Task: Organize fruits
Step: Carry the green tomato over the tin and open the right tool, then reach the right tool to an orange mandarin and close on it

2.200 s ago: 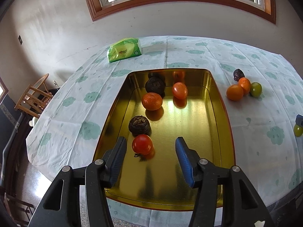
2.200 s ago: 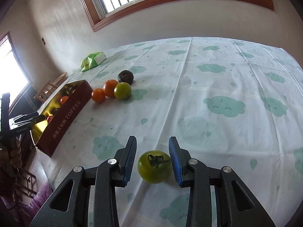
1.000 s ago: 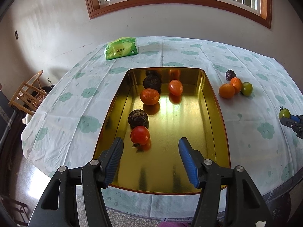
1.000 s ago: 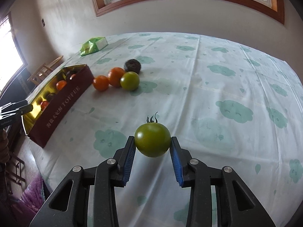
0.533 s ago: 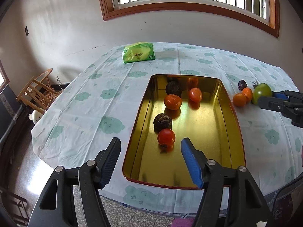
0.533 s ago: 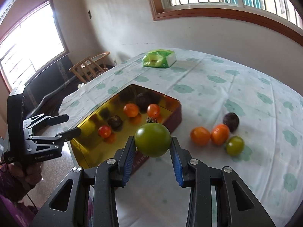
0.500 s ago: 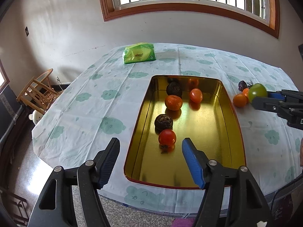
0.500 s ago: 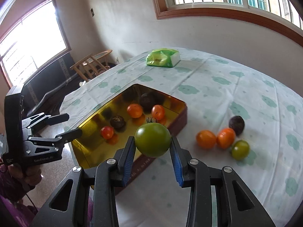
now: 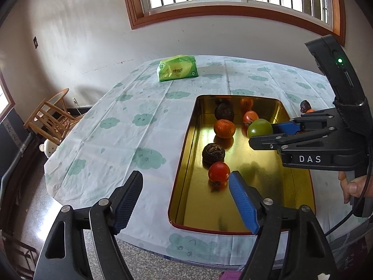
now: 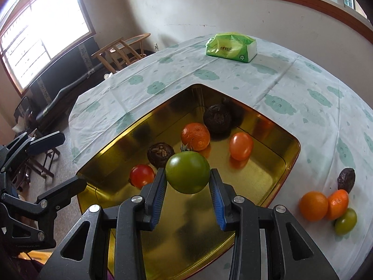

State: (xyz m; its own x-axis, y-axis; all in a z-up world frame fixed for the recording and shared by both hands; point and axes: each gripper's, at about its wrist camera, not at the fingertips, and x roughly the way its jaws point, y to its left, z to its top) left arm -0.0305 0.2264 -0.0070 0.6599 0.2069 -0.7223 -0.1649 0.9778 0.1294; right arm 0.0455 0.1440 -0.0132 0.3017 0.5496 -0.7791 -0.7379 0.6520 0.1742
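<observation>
From the left wrist view, the left tongs are hanging over the near edge of the surface, their jaws opening with nothing between them. Beyond them a gold tin is lying on the cloud-print cloth, holding a red tomato, a dark round fruit, a mandarin, an orange tomato and another dark fruit at the far end. The right tongs are reaching in from the right side, gripping a green tomato above the tin. A green tissue pack is sitting at the far side.

From the right wrist view, the right tongs are squeezing the green tomato between their blue pads, clear of the tin's floor. Right of the tin, on the cloth, two oranges, a small green tomato and a dark fruit are clustering together, touching. The left tongs are showing at the left edge, jaws apart.
</observation>
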